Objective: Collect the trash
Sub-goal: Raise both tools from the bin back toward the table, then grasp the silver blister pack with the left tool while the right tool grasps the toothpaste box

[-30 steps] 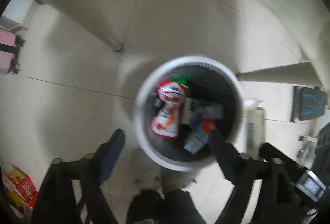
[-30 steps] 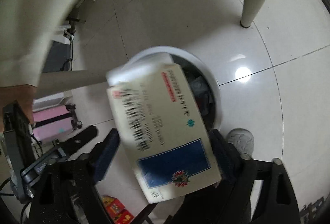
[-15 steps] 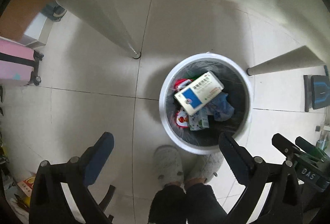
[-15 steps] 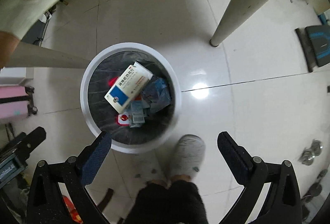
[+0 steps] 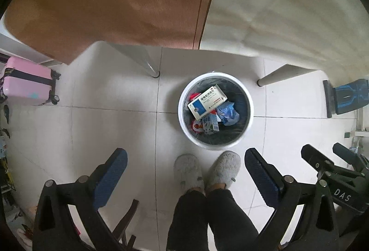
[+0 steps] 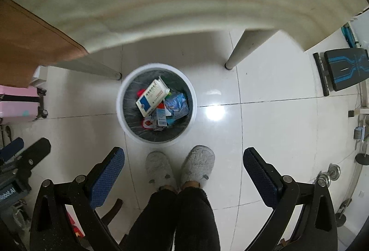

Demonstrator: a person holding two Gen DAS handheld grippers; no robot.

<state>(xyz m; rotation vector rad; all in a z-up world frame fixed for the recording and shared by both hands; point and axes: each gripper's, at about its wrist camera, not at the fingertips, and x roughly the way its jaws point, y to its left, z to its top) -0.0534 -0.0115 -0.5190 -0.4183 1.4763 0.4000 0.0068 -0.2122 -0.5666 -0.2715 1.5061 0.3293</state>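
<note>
A round white trash bin (image 5: pixel 250 110) with a dark liner stands on the tiled floor under the table edge; it also shows in the right wrist view (image 6: pixel 120 110). A white and blue medicine box (image 5: pixel 206 102) (image 6: pixel 152 96) lies on top of the trash in it, over a crumpled blue wrapper (image 5: pixel 227 113), a small carton (image 5: pixel 209 125) and a red packet (image 5: pixel 196 125). My left gripper (image 5: pixel 184 170) is open and empty, high above the floor. My right gripper (image 6: pixel 183 167) is open and empty, also high above the bin.
The person's grey slippers (image 5: pixel 207 169) stand just in front of the bin. White table legs (image 5: pixel 150 68) (image 6: pixel 237 54) flank it. The table top (image 5: pixel 276 8), partly under a brown cover (image 5: pixel 103 1), fills the upper view. A pink suitcase (image 5: pixel 27 82) stands left, a blue-black bench (image 6: pixel 343 71) right.
The right gripper let go of the medicine box, which now lies in the bin. Both grippers rose away from the bin, so it looks smaller and the table top has come into view.
</note>
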